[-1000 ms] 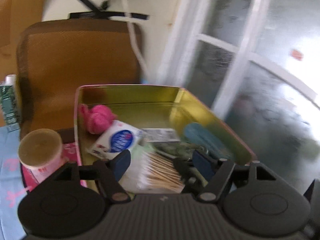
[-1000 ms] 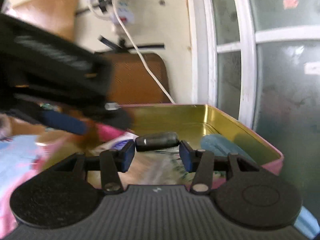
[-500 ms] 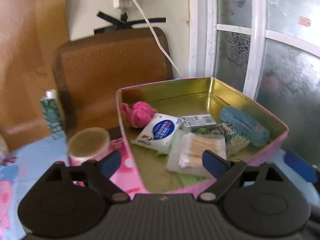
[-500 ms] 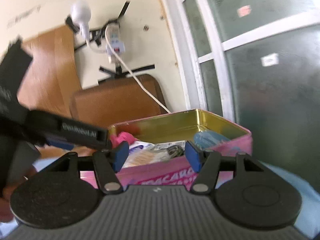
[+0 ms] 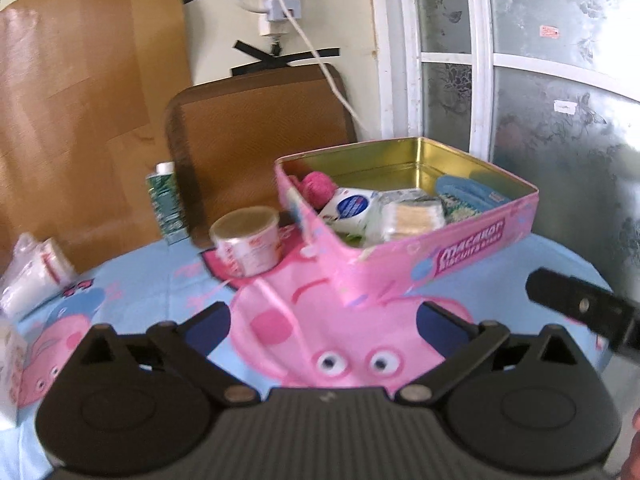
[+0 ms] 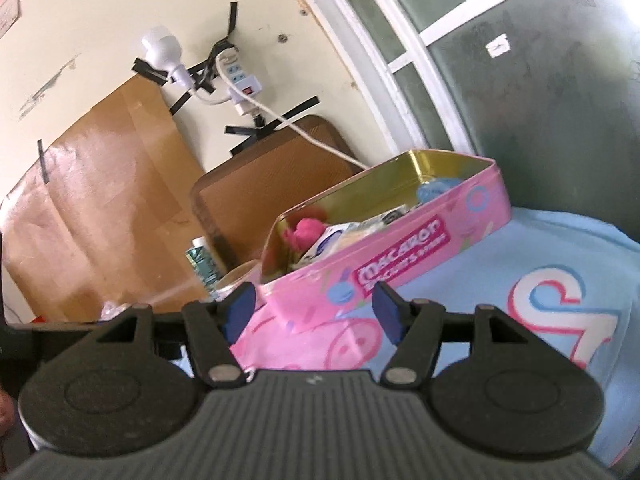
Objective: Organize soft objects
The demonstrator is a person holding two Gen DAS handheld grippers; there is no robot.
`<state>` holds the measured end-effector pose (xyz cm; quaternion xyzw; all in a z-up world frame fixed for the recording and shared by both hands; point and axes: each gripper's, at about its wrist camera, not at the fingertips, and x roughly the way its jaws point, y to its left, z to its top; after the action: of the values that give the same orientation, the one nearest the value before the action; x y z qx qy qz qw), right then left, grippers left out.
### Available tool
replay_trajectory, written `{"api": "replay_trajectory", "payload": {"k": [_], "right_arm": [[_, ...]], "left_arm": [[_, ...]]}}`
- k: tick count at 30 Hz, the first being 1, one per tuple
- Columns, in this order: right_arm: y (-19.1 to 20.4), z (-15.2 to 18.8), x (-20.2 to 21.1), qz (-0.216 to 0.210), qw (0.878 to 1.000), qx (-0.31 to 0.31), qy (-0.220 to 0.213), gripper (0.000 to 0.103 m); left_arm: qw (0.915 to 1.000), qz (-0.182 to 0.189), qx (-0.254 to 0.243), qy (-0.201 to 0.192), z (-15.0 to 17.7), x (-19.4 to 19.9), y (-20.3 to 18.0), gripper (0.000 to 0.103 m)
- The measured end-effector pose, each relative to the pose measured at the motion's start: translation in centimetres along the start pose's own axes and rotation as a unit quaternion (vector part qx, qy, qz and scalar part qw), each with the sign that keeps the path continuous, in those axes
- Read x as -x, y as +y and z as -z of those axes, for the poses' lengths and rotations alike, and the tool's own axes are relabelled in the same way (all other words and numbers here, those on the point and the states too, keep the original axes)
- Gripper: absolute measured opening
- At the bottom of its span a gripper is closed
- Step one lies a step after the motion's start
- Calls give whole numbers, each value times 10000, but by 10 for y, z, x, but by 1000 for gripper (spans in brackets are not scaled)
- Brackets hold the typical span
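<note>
1. Sitting ahead of both grippers, the tin (image 5: 472,240) already holds a pink puff (image 5: 318,186), a tissue pack (image 5: 352,208), a swab box (image 5: 412,216) and a blue case (image 5: 468,194), so the step in hand looks like the pause between one drop-off and the next pick
2. Left gripper (image 5: 324,320) has just been opening and now stands at its widest, nothing between its jaws, only the cloth (image 5: 140,288) below them
3. Right gripper (image 6: 314,312) has also just been opening; its jaws stand apart and empty, tilted, with the tin's near corner ahead between them, not touched
4. My judgement: the next move calls for swinging toward the white soft packs (image 5: 32,276) far to the left gripper's left, closing gently on one, then carrying it over the tin's wall
5. Only the left view shows those packs, the tub (image 5: 248,244) just left of the tin, and the tin's contents from above
6. Only the right view shows the tin's long side squarely, plus the bulb (image 6: 162,50) and power strip (image 6: 240,80) on the wall; the bottle (image 6: 202,264) shows in both
</note>
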<state>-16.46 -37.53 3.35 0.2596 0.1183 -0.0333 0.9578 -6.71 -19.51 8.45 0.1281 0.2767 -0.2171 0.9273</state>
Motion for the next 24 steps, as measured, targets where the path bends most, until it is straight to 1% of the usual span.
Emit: {"api": "replay_trajectory", "payload": {"k": [3, 5, 7, 11, 14, 24], "right_arm": [[13, 5, 6, -61, 10000, 16, 46, 70], [21, 7, 8, -101, 9999, -3, 108, 76], [27, 10, 11, -149, 9998, -5, 159, 78], [42, 13, 13, -196, 9995, 98, 238, 81], [49, 15, 12, -241, 9992, 134, 277, 82], [59, 20, 11, -274, 9987, 226, 355, 83]], "left_arm": [[10000, -8, 70, 20, 12, 12, 10, 103], [9999, -14, 121, 87, 20, 18, 17, 103], [9998, -59, 168, 122, 27, 22, 23, 103], [9992, -298, 234, 157, 42, 30, 32, 103], [9988, -347, 254, 235, 50, 34, 35, 103], [9983, -457, 293, 231, 63, 39, 42, 103]]}}
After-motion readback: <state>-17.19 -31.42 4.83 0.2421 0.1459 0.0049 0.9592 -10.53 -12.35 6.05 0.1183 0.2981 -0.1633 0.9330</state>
